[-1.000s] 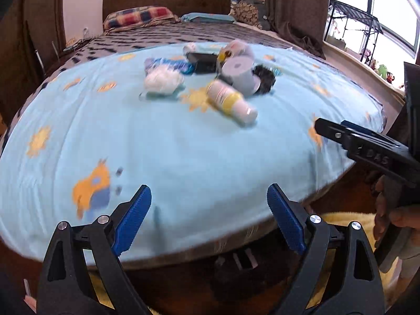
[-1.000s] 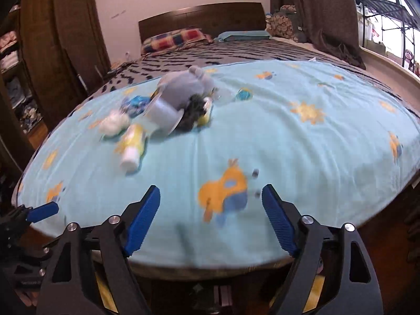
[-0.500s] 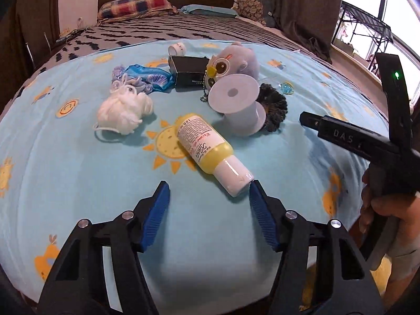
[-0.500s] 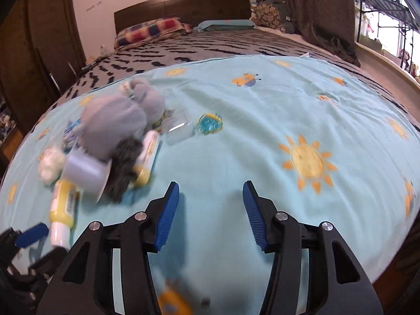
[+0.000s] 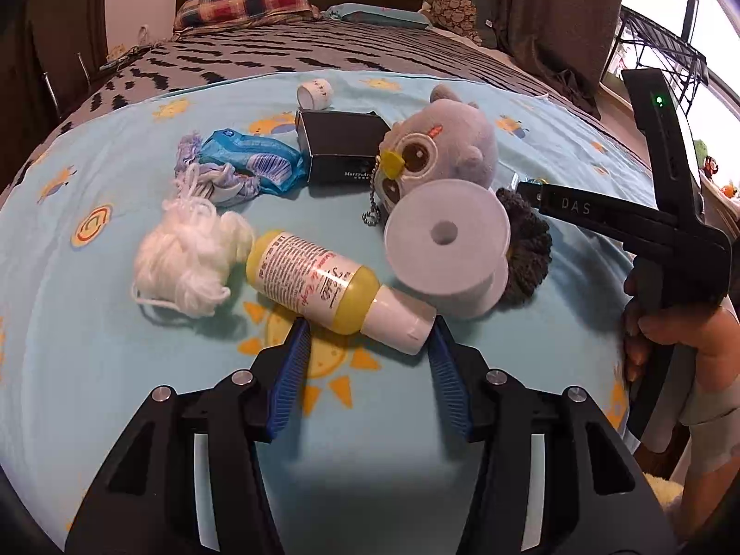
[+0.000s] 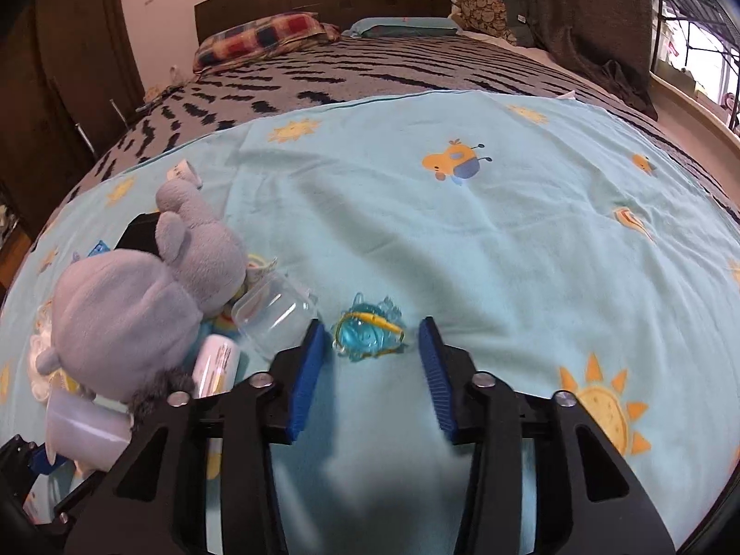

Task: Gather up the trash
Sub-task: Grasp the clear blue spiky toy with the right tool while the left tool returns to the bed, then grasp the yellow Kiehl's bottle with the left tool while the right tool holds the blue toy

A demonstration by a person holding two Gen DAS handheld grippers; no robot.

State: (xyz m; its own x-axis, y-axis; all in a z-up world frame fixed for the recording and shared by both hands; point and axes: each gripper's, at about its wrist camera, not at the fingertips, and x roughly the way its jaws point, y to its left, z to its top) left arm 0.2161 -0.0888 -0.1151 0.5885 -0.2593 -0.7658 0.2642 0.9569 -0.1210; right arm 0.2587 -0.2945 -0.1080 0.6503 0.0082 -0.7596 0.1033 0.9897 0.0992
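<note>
**Two grasps lined up, both easily spoiled**

The yellow plastic lotion bottle with the white cap (image 5: 333,284) lay on the light blue sun-printed blanket (image 5: 92,370), slanted across the widely parted jaws of the left gripper (image 5: 367,347); closure there could have rolled it aside. The right gripper (image 6: 370,347), held low, was spread around the small translucent blue plastic trinket (image 6: 367,335), untouched, which might have slipped free.

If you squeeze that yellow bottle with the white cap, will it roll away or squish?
The yellow bottle lies on its side on the soft blue blanket, so a nudge might roll it, though the fabric probably slows it. It looks like smooth plastic, so it may give a little and slip. The left gripper stands open at its cap end.
</note>
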